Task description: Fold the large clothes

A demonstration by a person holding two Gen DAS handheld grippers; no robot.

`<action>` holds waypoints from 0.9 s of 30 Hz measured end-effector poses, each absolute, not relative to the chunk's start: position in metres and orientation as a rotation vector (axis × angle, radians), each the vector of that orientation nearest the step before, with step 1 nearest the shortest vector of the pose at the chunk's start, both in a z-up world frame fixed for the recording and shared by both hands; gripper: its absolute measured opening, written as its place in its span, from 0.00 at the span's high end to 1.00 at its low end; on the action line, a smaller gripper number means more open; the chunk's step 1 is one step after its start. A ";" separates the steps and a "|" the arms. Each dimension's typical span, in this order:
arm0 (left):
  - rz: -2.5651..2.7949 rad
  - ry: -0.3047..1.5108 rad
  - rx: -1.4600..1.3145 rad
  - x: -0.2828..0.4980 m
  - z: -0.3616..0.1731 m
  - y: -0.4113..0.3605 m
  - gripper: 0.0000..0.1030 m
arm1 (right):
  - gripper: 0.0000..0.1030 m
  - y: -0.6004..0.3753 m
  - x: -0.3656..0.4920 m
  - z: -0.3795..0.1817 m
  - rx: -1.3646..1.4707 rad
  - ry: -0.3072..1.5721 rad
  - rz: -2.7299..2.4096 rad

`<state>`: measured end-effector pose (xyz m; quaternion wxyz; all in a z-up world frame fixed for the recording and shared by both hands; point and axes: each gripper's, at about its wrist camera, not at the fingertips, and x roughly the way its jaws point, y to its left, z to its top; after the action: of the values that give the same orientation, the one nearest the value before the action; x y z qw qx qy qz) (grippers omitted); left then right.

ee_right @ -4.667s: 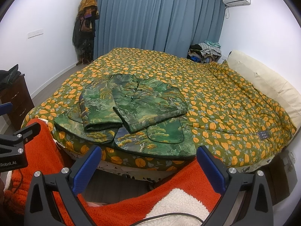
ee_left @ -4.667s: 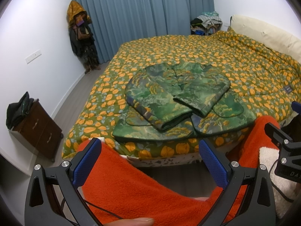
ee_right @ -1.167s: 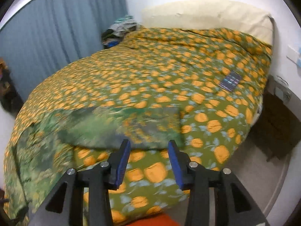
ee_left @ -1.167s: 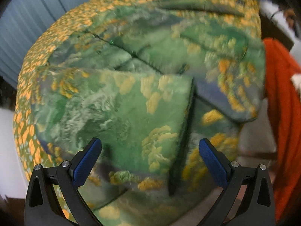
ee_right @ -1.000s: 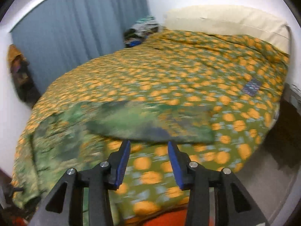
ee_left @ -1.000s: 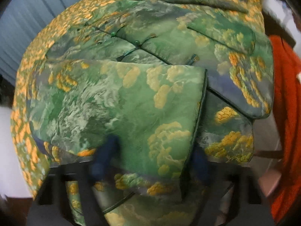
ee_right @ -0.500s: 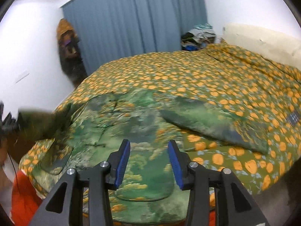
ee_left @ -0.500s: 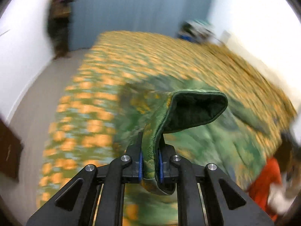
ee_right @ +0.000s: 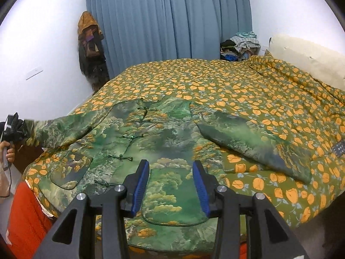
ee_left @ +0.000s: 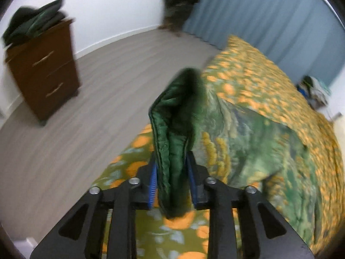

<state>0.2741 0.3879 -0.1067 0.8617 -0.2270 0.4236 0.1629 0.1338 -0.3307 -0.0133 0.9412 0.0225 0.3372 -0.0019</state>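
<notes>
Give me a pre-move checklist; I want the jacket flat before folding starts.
1. Left gripper has the sleeve cuff between its fingers, jaws opening: ok.
2. Right gripper empty, over the jacket hem: ok.
3. Right sleeve lies flat on the bed: ok.
4. Left sleeve pulled out past the bed edge: ok.
5. Front fastened: ok.
6. Back smooth underneath: cannot tell.

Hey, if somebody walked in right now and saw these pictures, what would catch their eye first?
Probably the green landscape-print jacket, spread open across the near end of the bed with its orange-flowered quilt. Next, the left gripper, with the jacket's sleeve cuff between its jaws as they open, out past the bed's left edge. The right gripper hangs open over the jacket's hem, with blue curtains behind.
</notes>
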 end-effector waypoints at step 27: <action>-0.339 1.302 -0.299 0.244 -0.190 0.138 0.26 | 0.37 -0.440 0.166 -0.151 0.317 1.215 0.072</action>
<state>0.2435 0.1382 -0.1898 0.7720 -0.1379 0.6005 -0.1564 0.1664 -0.4401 -0.1506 0.8087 0.1484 0.5682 0.0336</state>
